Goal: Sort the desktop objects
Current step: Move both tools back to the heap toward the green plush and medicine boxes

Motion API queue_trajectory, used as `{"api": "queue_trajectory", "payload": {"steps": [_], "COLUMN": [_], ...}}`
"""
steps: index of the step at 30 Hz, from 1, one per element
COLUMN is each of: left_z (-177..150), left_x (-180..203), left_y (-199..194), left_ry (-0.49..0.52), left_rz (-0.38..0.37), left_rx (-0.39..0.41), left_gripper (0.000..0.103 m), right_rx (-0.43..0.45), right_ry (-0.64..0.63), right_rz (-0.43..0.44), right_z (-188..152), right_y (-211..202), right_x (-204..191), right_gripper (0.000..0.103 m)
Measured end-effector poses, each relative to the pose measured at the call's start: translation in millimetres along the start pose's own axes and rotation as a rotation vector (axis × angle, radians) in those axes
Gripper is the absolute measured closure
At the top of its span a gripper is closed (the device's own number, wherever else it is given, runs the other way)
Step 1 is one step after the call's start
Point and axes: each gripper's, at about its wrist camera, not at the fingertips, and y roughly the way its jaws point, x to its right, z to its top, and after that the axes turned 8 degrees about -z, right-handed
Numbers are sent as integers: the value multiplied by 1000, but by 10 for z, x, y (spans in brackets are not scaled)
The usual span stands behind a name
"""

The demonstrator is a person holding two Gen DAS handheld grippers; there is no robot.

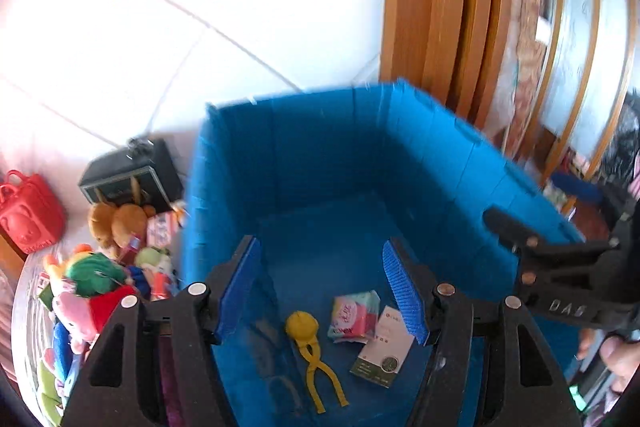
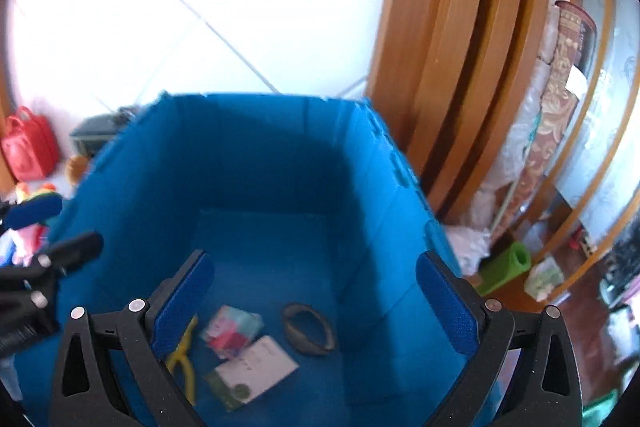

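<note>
Left wrist view: the left tongs [image 1: 320, 287] are hanging apart and empty over one blue bin [image 1: 304, 155]. Three things are lying on its floor: one yellow clamp toy [image 1: 310, 347], one pink-and-teal tissue pack [image 1: 354, 315] and one white-and-green box [image 1: 382, 347], whose print is too small to read. The right tongs [image 1: 560, 267] are showing at the right edge, lettered "DAS". A heap of plush toys [image 1: 100, 267] is lying left of the bin, near one red bag [image 1: 28, 211].

Right wrist view: the right tongs [image 2: 316, 299] are standing wide apart, gripping nothing, above the same bin [image 2: 240, 155]. Four items are lying inside: clamp toy [image 2: 184, 355], tissue pack [image 2: 232, 327], box [image 2: 252, 371] and one dark ring-shaped band [image 2: 308, 331].
</note>
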Motion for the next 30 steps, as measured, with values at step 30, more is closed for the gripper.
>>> {"api": "queue_trajectory", "payload": {"steps": [30], "left_z": [-2590], "left_x": [-3090], "left_y": [-2103], "left_ry": [-356], "left_rz": [537], "left_rx": [75], "left_gripper": [40], "right_rx": [234], "right_ry": [-186], "right_rz": [565], "right_z": [-749], "right_y": [-1539], "right_x": [-2584], "right_gripper": [0]}}
